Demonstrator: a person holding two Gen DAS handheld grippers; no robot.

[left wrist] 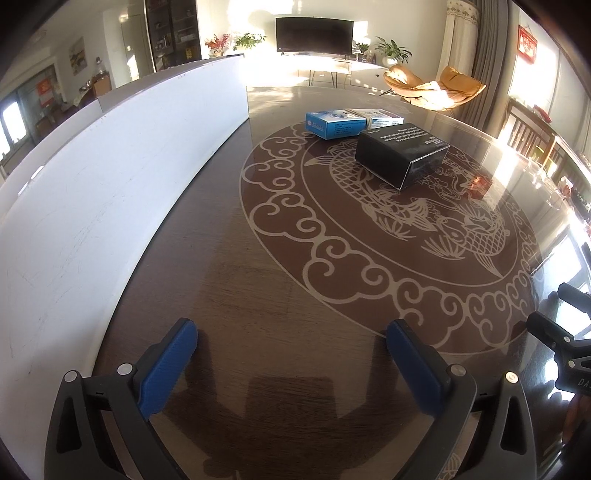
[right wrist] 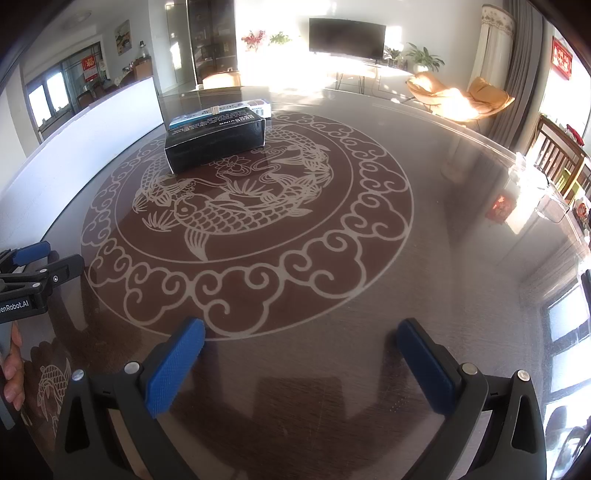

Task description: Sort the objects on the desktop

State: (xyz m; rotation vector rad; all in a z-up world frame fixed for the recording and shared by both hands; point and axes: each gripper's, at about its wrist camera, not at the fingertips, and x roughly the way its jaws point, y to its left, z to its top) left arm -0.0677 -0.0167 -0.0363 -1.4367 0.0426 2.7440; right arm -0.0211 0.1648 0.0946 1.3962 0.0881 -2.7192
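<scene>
Nearest the left wrist camera, the left gripper (left wrist: 291, 336) hovers low over the dark glossy round table (left wrist: 229, 280), its two blue ribbed pads spread wide apart with nothing between them, only their shadows on the wood-grain surface. The right gripper (right wrist: 301, 338) hangs likewise over the table's near edge, its blue pads just as far apart and holding nothing. In the right wrist view, a hand (right wrist: 13, 369) at the left edge grips the handle of the left gripper. Just beyond both tools begins the pale scrolled cloud border and fish motif (right wrist: 229, 210) inlaid in the tabletop. Along the table's left side stands a long white upright panel (left wrist: 110, 177), running away from the camera. Farther in, on the far part of the fish motif, lies a black rectangular cardboard box with white print (left wrist: 400, 153). Just behind it, close or touching, lies a blue and white flat carton bound with a pale band (left wrist: 334, 123); from the right wrist view the black box hides most of it. Past the table, in bright sun, stand orange lounge chairs (left wrist: 432, 86), potted plants and a dark flat television (left wrist: 314, 35) against the far wall.
</scene>
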